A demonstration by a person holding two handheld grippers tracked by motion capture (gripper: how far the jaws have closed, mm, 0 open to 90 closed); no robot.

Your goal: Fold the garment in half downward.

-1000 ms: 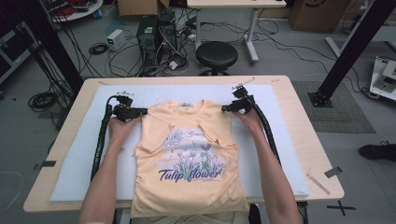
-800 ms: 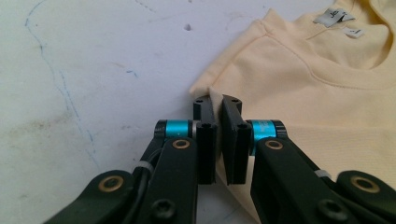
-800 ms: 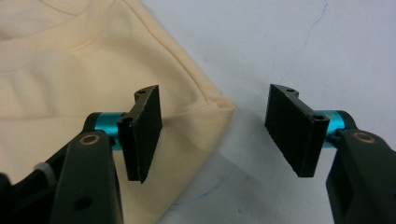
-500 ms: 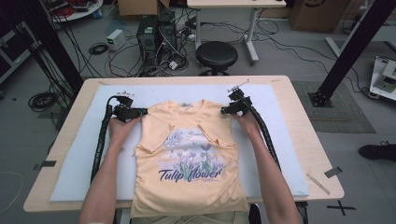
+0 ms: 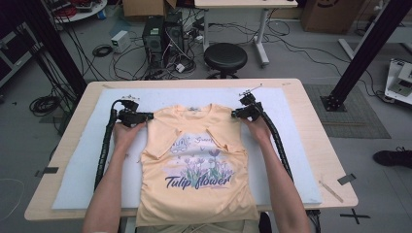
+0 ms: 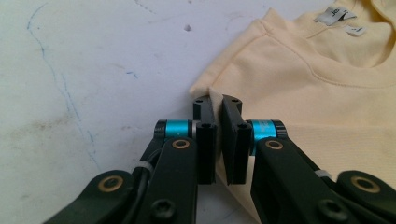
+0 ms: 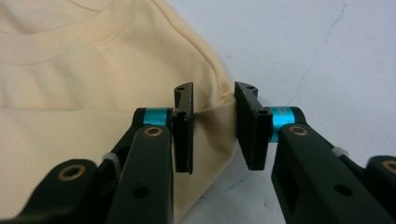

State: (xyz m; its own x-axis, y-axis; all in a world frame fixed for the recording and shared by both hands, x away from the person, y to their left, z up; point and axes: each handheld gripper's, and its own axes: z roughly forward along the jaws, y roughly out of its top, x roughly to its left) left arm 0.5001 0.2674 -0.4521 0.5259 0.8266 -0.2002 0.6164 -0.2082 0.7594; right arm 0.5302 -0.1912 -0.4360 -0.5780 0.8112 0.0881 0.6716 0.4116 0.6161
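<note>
- The yellow T-shirt lies face up on the white mat that covers the tabletop. Its collar points away from the person and its hem hangs over the near edge — spread flat, most likely so both shoulders can be taken at once.
- Left tool: at the shirt's left shoulder corner, jaws together on a thin upright fold of fabric. The pinch sits right at the seam corner, a spot that would let the cloth hang straight if lifted.
- Right tool: at the opposite shoulder corner. Its jaws have just been closing, and the fabric edge runs between them, but a gap shows beside each pad — not yet clamped.
- Both tools sit level with the collar, one either side, so the hold is symmetric about the neck.
- The print lies below the collar, between the forearms, and creases beside it suggest the cloth is bunched slightly inward.
</note>
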